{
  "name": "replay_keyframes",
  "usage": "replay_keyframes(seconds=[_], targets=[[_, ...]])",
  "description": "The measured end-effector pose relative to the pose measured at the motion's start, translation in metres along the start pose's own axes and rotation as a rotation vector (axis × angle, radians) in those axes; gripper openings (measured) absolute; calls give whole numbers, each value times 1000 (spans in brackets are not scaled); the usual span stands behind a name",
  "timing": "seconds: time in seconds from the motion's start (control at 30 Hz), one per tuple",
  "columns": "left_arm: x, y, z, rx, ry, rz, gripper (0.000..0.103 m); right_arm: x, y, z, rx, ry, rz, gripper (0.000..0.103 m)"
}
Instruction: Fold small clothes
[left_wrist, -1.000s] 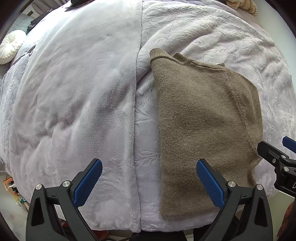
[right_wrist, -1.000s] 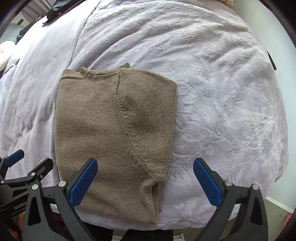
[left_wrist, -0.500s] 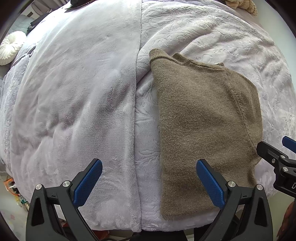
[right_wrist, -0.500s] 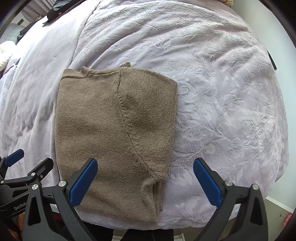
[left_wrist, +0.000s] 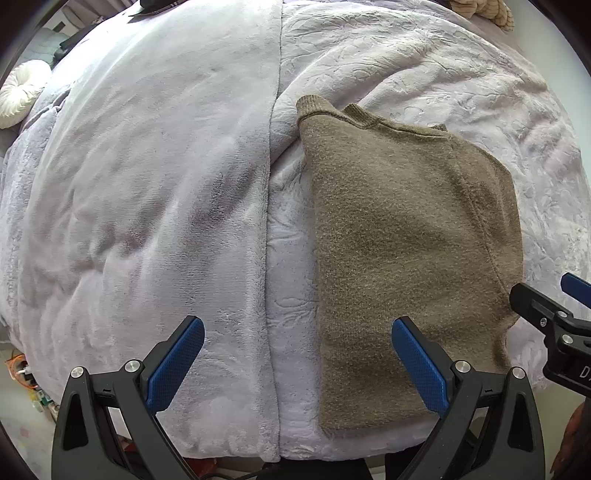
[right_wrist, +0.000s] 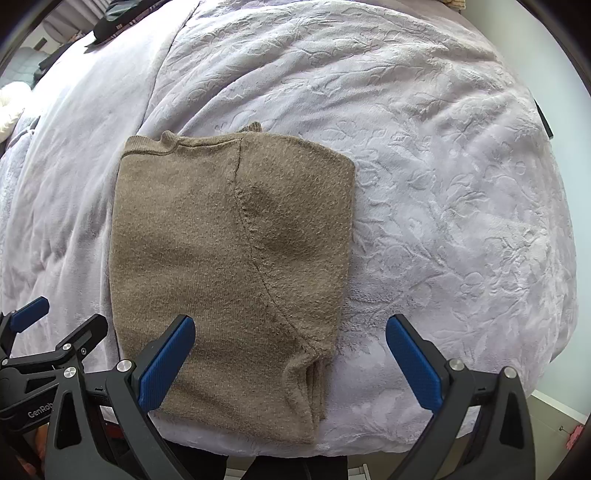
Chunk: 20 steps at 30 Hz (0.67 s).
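A brown knit sweater (left_wrist: 402, 251) lies folded into a tall rectangle on the pale lilac bed cover; it also shows in the right wrist view (right_wrist: 229, 266). My left gripper (left_wrist: 295, 354) is open and empty above the bed's near edge, its right pad over the sweater's lower left part. My right gripper (right_wrist: 290, 356) is open and empty, its left pad over the sweater's lower part, its right pad over bare cover. Each gripper shows at the edge of the other's view.
The bed cover (left_wrist: 155, 206) has a smooth plush half on the left and an embossed half (right_wrist: 443, 192) on the right, with a seam between. A white round cushion (left_wrist: 20, 92) lies far left. The bed's near edge runs just under the grippers.
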<state>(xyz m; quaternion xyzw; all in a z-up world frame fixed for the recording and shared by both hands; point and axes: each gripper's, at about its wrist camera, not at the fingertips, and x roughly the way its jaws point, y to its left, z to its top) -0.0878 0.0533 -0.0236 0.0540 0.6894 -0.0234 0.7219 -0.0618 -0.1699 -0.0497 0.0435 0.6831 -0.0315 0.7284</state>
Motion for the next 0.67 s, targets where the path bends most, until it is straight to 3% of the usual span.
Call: replay_keyframes(seconds=[0.67], targets=[[2, -3, 1, 9, 12, -32, 102, 2, 2, 1, 1, 6, 2, 103]])
